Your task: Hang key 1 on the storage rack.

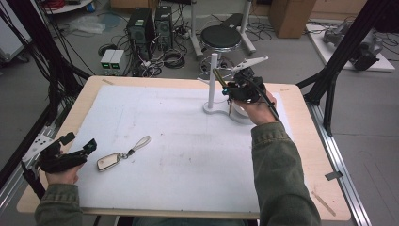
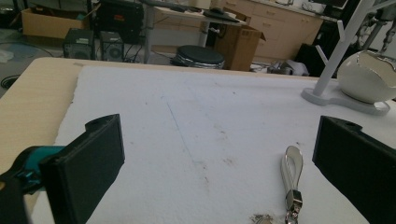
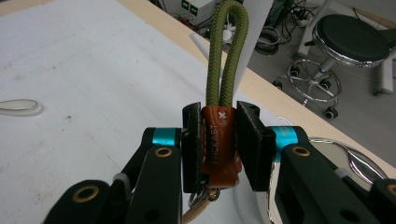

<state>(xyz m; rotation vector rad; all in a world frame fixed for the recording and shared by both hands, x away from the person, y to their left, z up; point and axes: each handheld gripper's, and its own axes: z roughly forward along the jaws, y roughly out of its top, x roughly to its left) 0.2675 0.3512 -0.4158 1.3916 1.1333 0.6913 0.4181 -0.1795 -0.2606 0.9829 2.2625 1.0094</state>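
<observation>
A keychain with an olive rope loop (image 3: 228, 51) and a brown leather tab (image 3: 218, 144) is pinched by that tab in my right gripper (image 3: 218, 116). This gripper (image 1: 229, 87) hovers at the far right of the table, beside a white peg stand (image 1: 212, 80) and above a white bowl (image 1: 241, 116). A silver car key (image 1: 107, 162) with a white strap (image 1: 141, 141) lies flat on the mat at the near left. My left gripper (image 1: 80, 142) rests just left of the key, jaws wide apart and empty. The strap (image 2: 293, 163) lies between its jaws, nearer the right one.
A white mat (image 1: 188, 155) covers most of the wooden table (image 1: 324, 188). The stand (image 2: 343, 46) and the bowl (image 2: 366, 77) share one base at the far right. Beyond the table stand a black stool (image 1: 221, 36), computer towers (image 1: 141, 26) and cables on the floor.
</observation>
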